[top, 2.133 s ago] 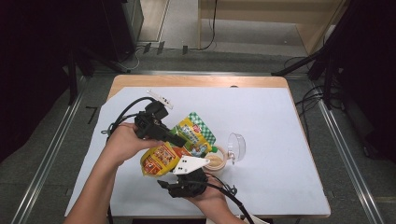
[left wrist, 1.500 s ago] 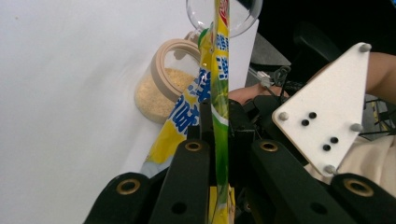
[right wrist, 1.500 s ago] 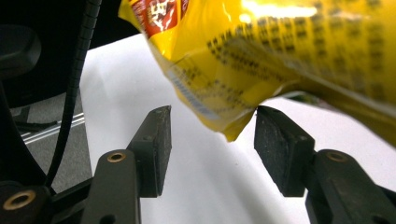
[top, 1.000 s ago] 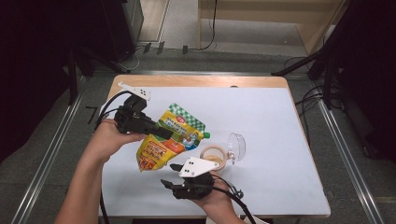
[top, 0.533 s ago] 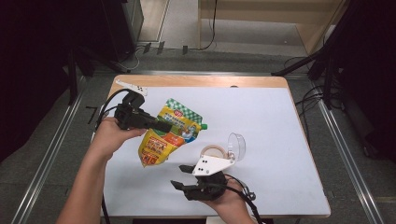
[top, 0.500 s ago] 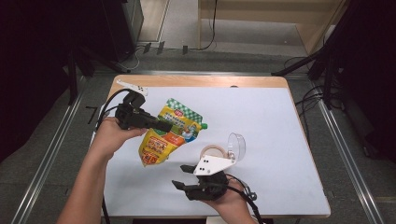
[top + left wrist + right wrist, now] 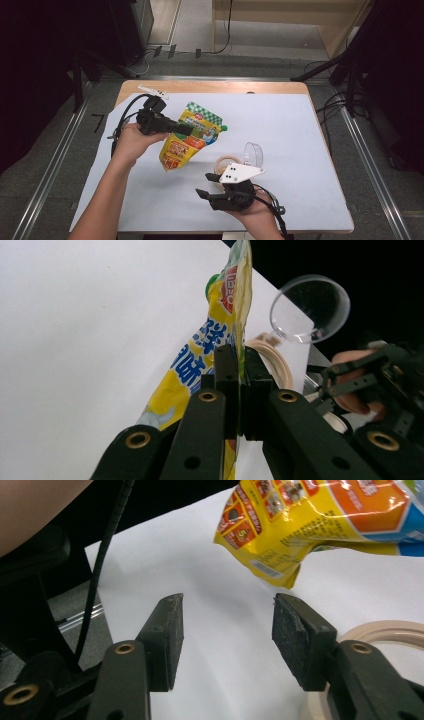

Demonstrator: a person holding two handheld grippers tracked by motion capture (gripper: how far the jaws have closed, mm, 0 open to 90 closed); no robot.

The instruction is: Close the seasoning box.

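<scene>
A yellow and green spout pouch (image 7: 192,140) hangs tilted above the white table, its lower corner close to the sheet. My left gripper (image 7: 188,131) is shut on its edge; in the left gripper view the pads clamp the pouch (image 7: 220,335) at my left gripper (image 7: 239,390). Near the front edge, my right gripper (image 7: 202,185) points left with its jaws apart. In the right gripper view nothing lies between the pads of my right gripper (image 7: 227,625). The pouch (image 7: 320,520) hangs beyond and above them.
A beige tape roll (image 7: 225,163) lies right of the pouch, with a clear plastic cup (image 7: 254,154) on its side just beyond it. The white sheet (image 7: 280,120) covers a wooden table (image 7: 215,87). Dark floor and metal rails surround it.
The left gripper has carried the pouch away from the cup and tape roll, toward the back left, and lowered it slightly. The right gripper has slid right along the front edge.
</scene>
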